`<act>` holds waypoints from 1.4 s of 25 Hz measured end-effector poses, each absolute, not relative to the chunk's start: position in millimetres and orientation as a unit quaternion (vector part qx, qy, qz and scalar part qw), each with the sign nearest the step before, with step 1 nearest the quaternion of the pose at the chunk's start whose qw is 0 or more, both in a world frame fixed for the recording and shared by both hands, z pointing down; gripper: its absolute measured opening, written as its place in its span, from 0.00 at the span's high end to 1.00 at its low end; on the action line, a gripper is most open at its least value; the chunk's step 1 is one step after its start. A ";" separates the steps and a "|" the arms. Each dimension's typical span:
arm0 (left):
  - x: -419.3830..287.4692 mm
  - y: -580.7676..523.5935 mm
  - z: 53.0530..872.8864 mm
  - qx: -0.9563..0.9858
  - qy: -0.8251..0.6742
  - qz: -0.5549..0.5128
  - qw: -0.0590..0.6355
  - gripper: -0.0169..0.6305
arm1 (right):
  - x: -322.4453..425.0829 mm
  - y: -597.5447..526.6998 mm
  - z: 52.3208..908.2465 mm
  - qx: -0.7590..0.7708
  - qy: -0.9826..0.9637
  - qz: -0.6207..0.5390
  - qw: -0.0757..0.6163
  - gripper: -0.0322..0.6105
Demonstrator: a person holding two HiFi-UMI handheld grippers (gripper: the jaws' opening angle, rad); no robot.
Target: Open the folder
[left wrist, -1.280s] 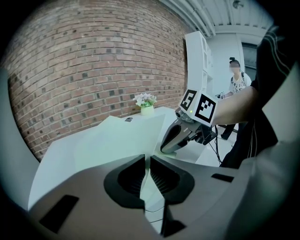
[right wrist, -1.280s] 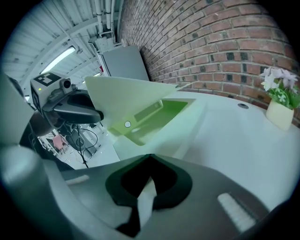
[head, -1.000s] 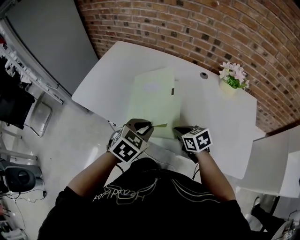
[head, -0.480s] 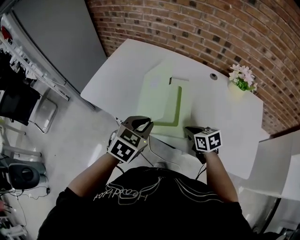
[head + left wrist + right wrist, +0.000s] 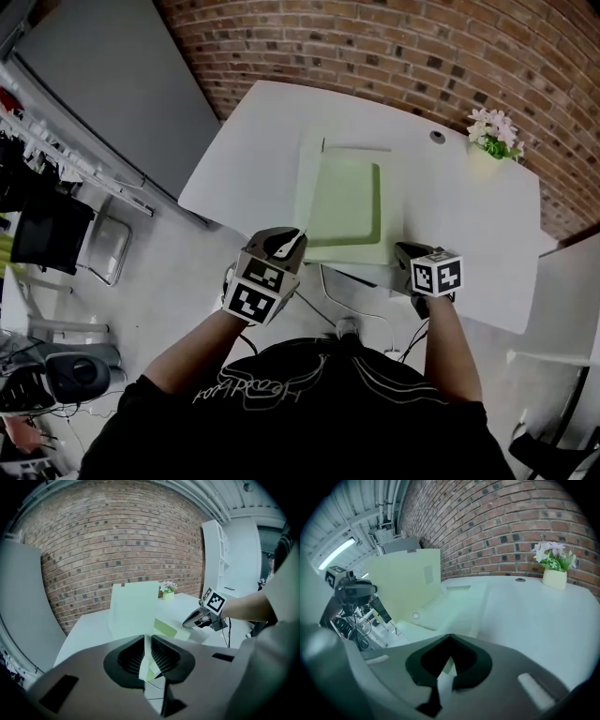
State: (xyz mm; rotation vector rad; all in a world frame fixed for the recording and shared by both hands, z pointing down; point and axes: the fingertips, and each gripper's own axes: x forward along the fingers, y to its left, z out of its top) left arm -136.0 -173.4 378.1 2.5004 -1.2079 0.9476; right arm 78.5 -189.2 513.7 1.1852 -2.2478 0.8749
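A pale green folder point(image 5: 349, 202) lies on the white table point(image 5: 469, 234). Its front cover point(image 5: 133, 609) stands raised along the left side, with the inside showing. My left gripper point(image 5: 289, 242) is at the table's near edge, shut on the cover's lower edge; the thin sheet sits between its ribbed pads point(image 5: 159, 656). My right gripper point(image 5: 405, 251) rests at the folder's near right corner. Its jaws are closed, and a pale strip of the back cover point(image 5: 440, 681) shows between them. The raised cover point(image 5: 405, 585) fills the left of the right gripper view.
A small pot of pink flowers point(image 5: 494, 141) stands at the table's far right corner, with a round cable hole point(image 5: 436, 136) beside it. A brick wall point(image 5: 394, 56) runs behind. Cables point(image 5: 347, 309) hang below the near edge. A folded chair point(image 5: 103, 248) stands on the floor at left.
The front cover has swung from lying flat to standing up on the left. My left gripper moved left and up with it. The right gripper stayed at the near right corner.
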 end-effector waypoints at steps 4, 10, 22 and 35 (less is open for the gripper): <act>-148.4 -174.6 378.5 0.852 -0.410 0.310 0.100 0.91 | 80.4 -188.9 516.9 0.458 -0.803 0.305 0.230 0.95; -170.7 -175.6 379.5 0.859 -0.423 0.269 0.105 0.91 | 79.6 -186.6 519.5 0.495 -0.783 0.279 0.254 0.95; -227.3 -197.7 396.0 0.837 -0.479 0.221 0.142 0.91 | 83.4 -181.1 520.3 0.517 -0.758 0.274 0.290 0.95; -277.8 -230.3 432.7 0.808 -0.518 0.180 0.216 0.91 | 87.4 -177.9 518.5 0.530 -0.751 0.269 0.288 0.95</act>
